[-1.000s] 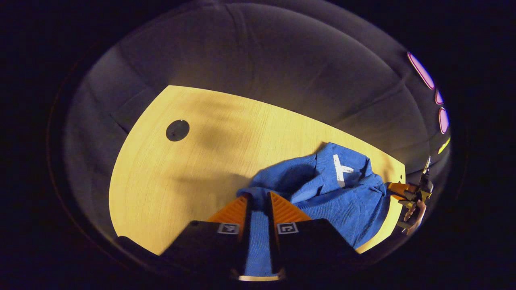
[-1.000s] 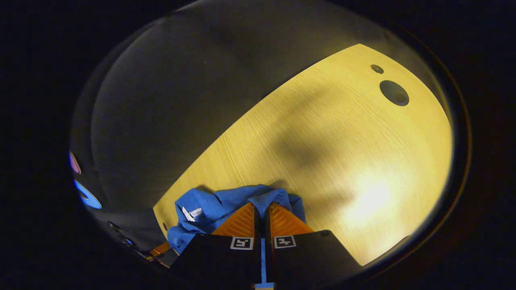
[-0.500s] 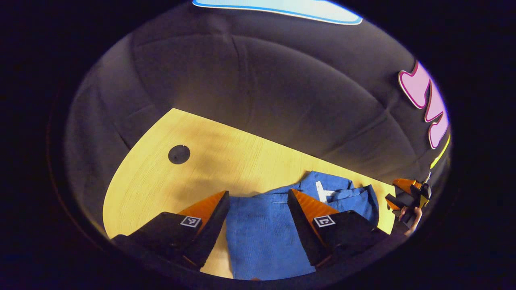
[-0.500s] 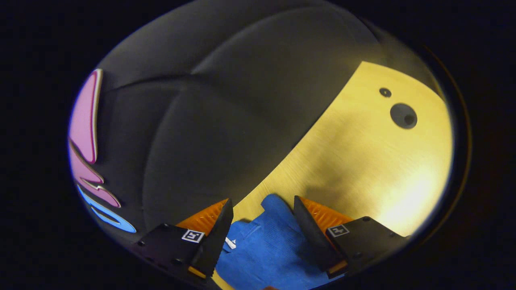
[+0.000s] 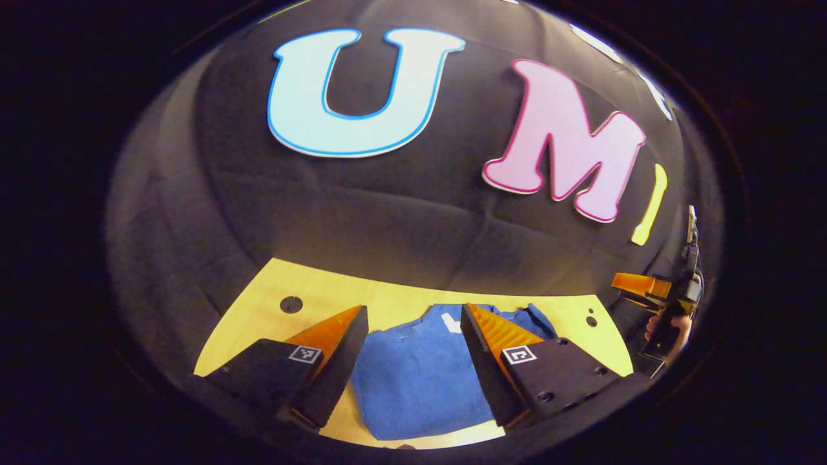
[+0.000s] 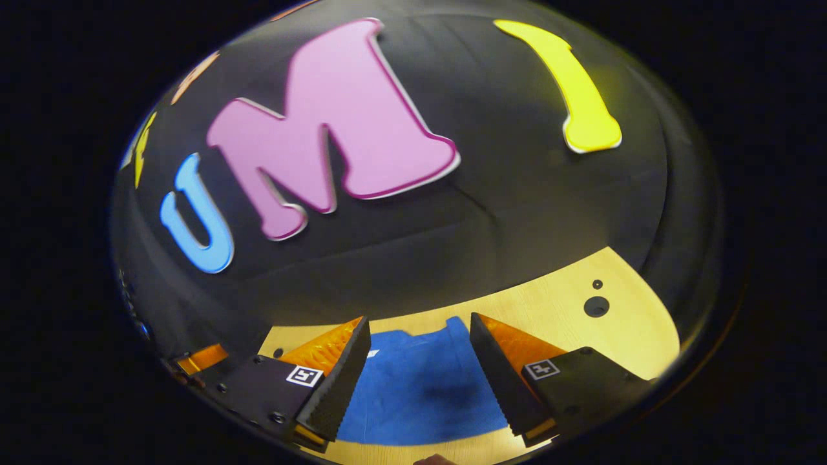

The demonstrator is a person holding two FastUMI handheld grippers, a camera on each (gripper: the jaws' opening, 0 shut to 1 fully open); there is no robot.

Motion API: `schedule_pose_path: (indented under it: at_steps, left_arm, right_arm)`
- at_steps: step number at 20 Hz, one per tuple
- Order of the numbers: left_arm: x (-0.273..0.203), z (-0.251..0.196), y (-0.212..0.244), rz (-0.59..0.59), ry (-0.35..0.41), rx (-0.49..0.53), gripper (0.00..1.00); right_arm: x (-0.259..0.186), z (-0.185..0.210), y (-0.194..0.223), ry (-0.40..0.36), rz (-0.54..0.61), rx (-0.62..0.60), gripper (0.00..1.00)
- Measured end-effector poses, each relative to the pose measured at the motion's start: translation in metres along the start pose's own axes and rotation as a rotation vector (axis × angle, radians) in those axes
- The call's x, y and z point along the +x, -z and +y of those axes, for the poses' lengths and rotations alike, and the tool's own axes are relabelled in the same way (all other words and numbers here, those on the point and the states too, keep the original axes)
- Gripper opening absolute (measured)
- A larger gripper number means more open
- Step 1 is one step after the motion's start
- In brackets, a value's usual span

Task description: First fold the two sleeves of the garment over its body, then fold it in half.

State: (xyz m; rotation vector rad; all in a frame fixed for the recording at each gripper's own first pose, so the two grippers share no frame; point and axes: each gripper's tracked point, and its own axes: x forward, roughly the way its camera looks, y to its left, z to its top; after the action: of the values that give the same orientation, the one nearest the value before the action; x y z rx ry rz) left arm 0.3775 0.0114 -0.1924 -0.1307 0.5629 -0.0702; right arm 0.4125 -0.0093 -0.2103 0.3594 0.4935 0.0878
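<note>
Garment (image 5: 413, 381), blue and folded, lies on the wooden table (image 5: 258, 310) at 6 o'clock. My left gripper (image 5: 411, 329) and right gripper (image 6: 418, 336) hang above it, fingers apart, holding nothing.

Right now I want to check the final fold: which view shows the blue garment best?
The left gripper view: the blue garment lies folded on the table, with its white neck tag visible between the open hand-held gripper fingers. The right gripper view shows the cloth, partly shadowed, its left side hidden by a finger.
</note>
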Motion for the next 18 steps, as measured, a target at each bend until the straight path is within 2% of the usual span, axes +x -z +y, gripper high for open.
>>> schedule_pose_path:
  at_steps: [2, 5, 8, 10, 14, 16, 18]
  left_arm:
    - [-0.042, -0.025, -0.013, -0.068, 0.015, 0.058, 0.84]
    - [-0.125, -0.060, -0.025, -0.169, 0.037, 0.111, 0.83]
    - [-0.197, -0.079, -0.036, -0.327, 0.048, 0.140, 0.83]
    - [-0.241, -0.082, -0.019, -0.376, 0.055, 0.137, 0.81]
    - [-0.292, -0.079, 0.007, -0.414, 0.007, 0.139, 0.81]
    - [-0.315, -0.088, 0.015, -0.421, 0.016, 0.122, 0.80]
    - [-0.331, -0.094, 0.020, -0.428, 0.025, 0.120, 0.81]
  right_arm:
    - [-0.057, 0.030, -0.011, -0.022, -0.073, -0.078, 0.97]
    - [-0.147, 0.067, -0.014, -0.010, -0.191, -0.173, 0.97]
    - [-0.233, 0.096, -0.013, -0.002, -0.310, -0.183, 0.97]
    - [-0.283, 0.108, -0.006, 0.002, -0.364, -0.212, 0.96]
    - [-0.354, 0.128, 0.009, 0.012, -0.414, -0.257, 0.96]
    - [-0.381, 0.140, 0.012, 0.007, -0.451, -0.279, 0.96]
    - [-0.399, 0.140, 0.010, 0.038, -0.486, -0.322, 0.96]
